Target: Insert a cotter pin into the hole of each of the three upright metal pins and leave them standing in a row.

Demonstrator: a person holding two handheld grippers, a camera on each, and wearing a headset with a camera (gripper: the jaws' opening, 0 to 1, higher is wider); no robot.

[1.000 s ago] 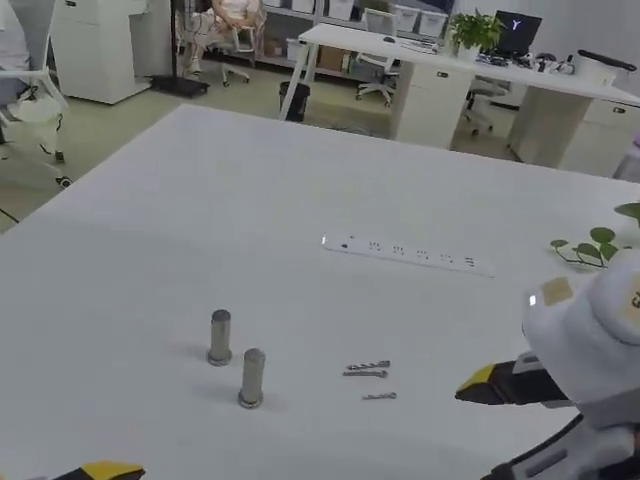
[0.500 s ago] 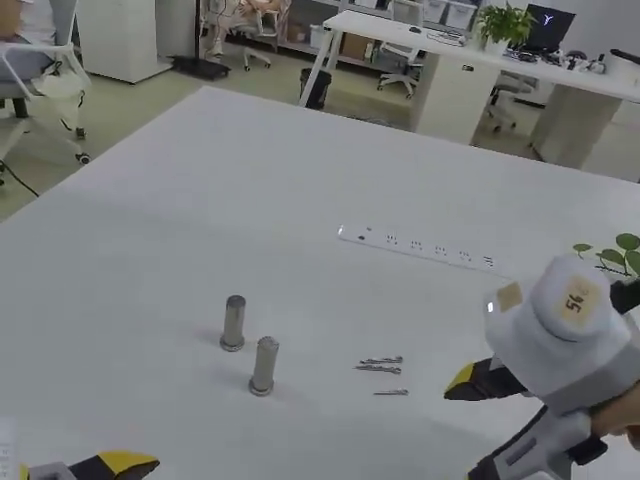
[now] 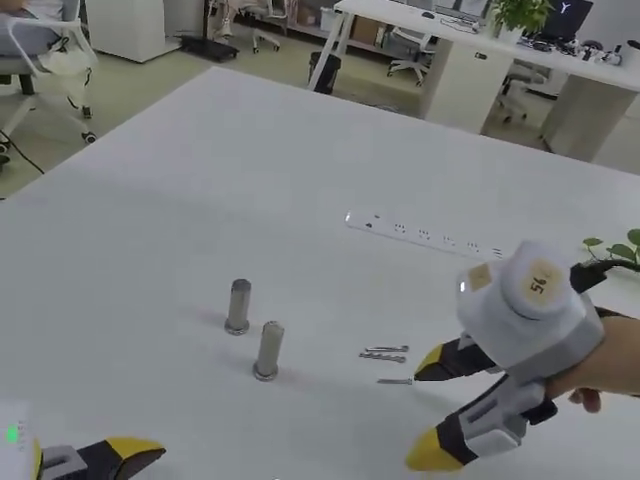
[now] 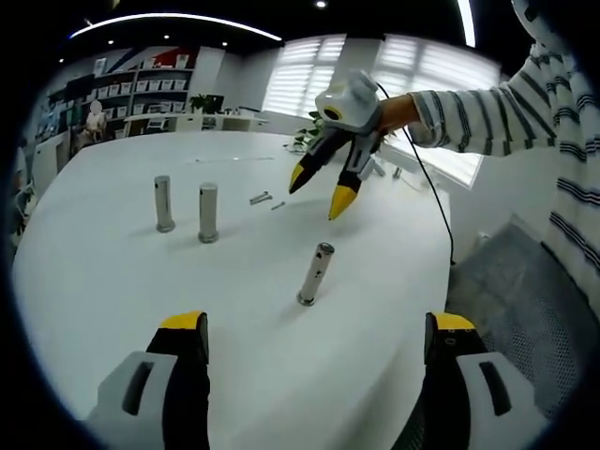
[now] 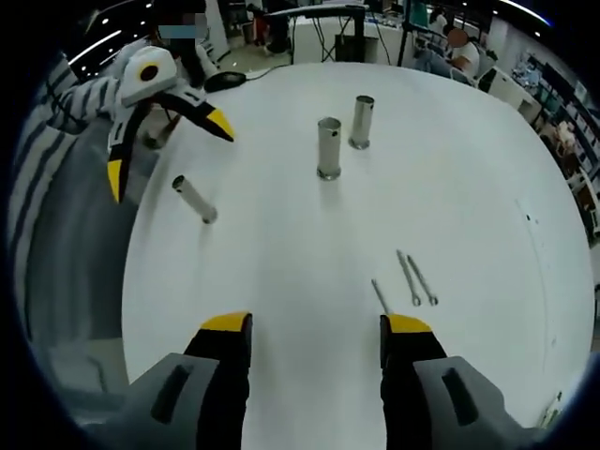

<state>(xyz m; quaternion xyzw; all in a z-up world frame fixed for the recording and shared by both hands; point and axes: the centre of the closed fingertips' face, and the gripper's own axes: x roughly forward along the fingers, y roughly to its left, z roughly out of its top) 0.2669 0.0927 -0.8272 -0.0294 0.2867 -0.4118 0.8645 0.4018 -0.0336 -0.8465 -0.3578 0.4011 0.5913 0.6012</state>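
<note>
Two upright metal pins [image 3: 238, 305] [image 3: 267, 350] stand close together on the white table [image 3: 250, 180]. A third metal pin [image 4: 314, 274] stands apart nearer the table's edge, right in front of my left gripper [image 4: 317, 323], and looks slanted in both gripper views. Three small cotter pins [image 3: 386, 353] lie flat to the right of the pair. My right gripper [image 3: 432, 410] hovers open just right of the cotter pins [image 5: 412, 277], holding nothing. The left gripper [image 3: 100, 460] is open and empty at the bottom left.
A white power strip [image 3: 425, 236] lies further back on the table. A leafy plant [image 3: 610, 255] sits at the right edge. Office desks and chairs stand beyond the table. A striped sleeve [image 4: 487, 94] holds the right gripper.
My right gripper has come in leftward, closer to the cotter pins, with both yellow tips now showing. The head camera has tilted down. The pins have not moved.
</note>
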